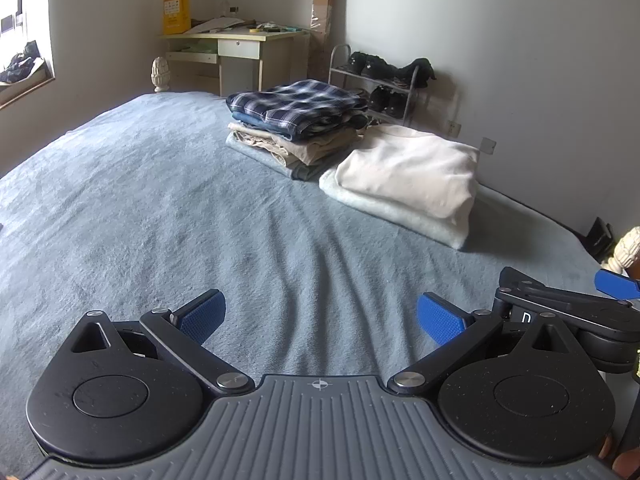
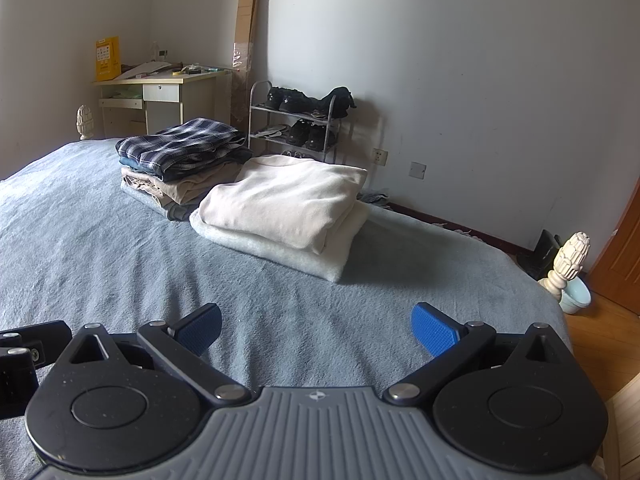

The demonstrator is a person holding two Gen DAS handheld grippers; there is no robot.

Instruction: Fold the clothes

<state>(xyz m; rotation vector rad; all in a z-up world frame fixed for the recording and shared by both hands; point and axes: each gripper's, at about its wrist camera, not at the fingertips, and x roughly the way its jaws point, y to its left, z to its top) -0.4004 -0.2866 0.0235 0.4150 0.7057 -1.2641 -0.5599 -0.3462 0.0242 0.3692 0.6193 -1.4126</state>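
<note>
Two piles of folded clothes lie on the far right part of a bed with a blue-grey cover. The nearer pile is a cream top on a pale folded cloth. Behind it a plaid shirt tops a stack of beige and denim garments. My left gripper hovers open over bare cover, nothing between its blue pads. My right gripper is open too, beside the left one, whose body shows at the left edge.
A desk stands beyond the bed's far end, a shoe rack against the right wall. Carved white bedposts mark the bed's corners. A pale bowl sits on the wooden floor at right.
</note>
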